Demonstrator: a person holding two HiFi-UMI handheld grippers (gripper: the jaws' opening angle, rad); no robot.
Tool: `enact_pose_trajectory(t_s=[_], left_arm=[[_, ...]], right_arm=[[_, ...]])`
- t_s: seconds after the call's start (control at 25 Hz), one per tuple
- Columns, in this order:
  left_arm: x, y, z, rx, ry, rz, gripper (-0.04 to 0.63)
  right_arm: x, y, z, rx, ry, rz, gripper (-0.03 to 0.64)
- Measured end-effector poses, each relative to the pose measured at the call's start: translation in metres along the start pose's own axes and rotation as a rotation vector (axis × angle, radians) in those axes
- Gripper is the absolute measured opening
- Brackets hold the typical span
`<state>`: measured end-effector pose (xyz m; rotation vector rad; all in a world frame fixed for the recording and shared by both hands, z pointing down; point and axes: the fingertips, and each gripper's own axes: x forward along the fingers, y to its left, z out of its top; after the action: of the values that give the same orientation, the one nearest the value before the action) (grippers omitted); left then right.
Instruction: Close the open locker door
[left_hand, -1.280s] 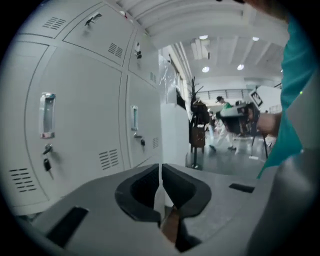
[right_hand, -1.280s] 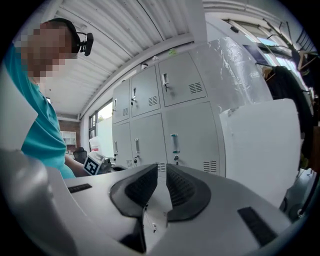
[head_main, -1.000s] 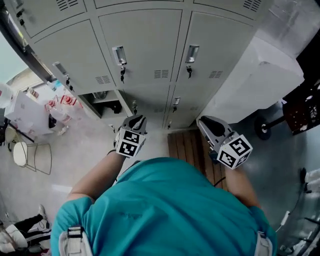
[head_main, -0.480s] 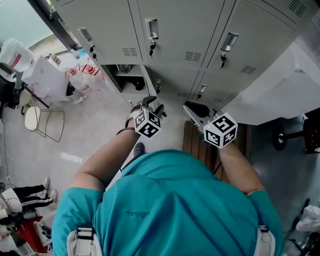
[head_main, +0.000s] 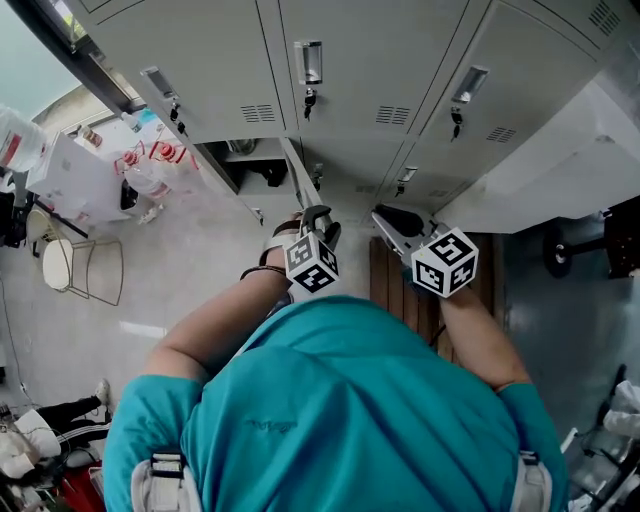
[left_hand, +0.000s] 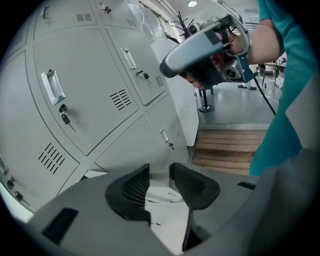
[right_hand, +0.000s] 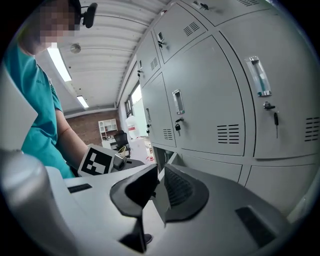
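Note:
A bank of grey lockers (head_main: 350, 70) fills the top of the head view. In the lower row one door (head_main: 300, 175) stands open, seen edge-on, beside its dark open compartment (head_main: 250, 170). My left gripper (head_main: 318, 222) hangs just below the door's free edge, apart from it. Its jaws (left_hand: 160, 186) opened within the last second and stand open with nothing between them. My right gripper (head_main: 392, 222) is to the right, in front of shut lockers. Its jaws (right_hand: 159, 186) show a narrow gap with nothing held, and the open door's edge (right_hand: 170, 156) shows beyond them.
A wooden slatted platform (head_main: 385, 280) lies on the floor below the right gripper. A large white cabinet (head_main: 560, 150) stands at the right. Bags and boxes (head_main: 140, 165) and a stool (head_main: 60, 265) crowd the floor at the left.
The left gripper has sunk toward the open door, rolled, and its jaws have opened. The right gripper has moved left and lower. The head view has shifted over the lockers.

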<state>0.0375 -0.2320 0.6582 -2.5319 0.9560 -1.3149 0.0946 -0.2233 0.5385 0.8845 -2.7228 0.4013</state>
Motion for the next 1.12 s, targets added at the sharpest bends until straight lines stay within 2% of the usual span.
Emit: enact_pose_trajectory(t_s=[0.16,0.4,0.44,0.52,0.68,1.12], left_arm=[[-0.014,0.003,-0.016,-0.006,-0.031,-0.008,0.156],[-0.038,0.014,-0.05,-0.074,-0.044,0.011,0.156],[-0.041,0.019,-0.056,-0.095,-0.049,0.017,0.135],[-0.047,0.026,-0.066,-0.122,-0.066,0.017,0.133],[-0.058,0.036,-0.083,-0.108,-0.07,0.019,0.132],[-0.08,0.087,-0.141,-0.163,-0.064,0.061,0.123]], right_arm=[[0.016,0.004,0.001,0.017,0.014,-0.005,0.038],[0.041,0.012,0.005,0.017,0.037,0.024,0.038],[0.046,0.012,0.006,0.017,0.039,0.028,0.038],[0.057,0.014,0.008,0.016,0.044,0.037,0.038],[0.079,0.021,0.013,0.014,0.054,0.053,0.038],[0.138,0.043,0.028,0.016,0.078,0.054,0.038]])
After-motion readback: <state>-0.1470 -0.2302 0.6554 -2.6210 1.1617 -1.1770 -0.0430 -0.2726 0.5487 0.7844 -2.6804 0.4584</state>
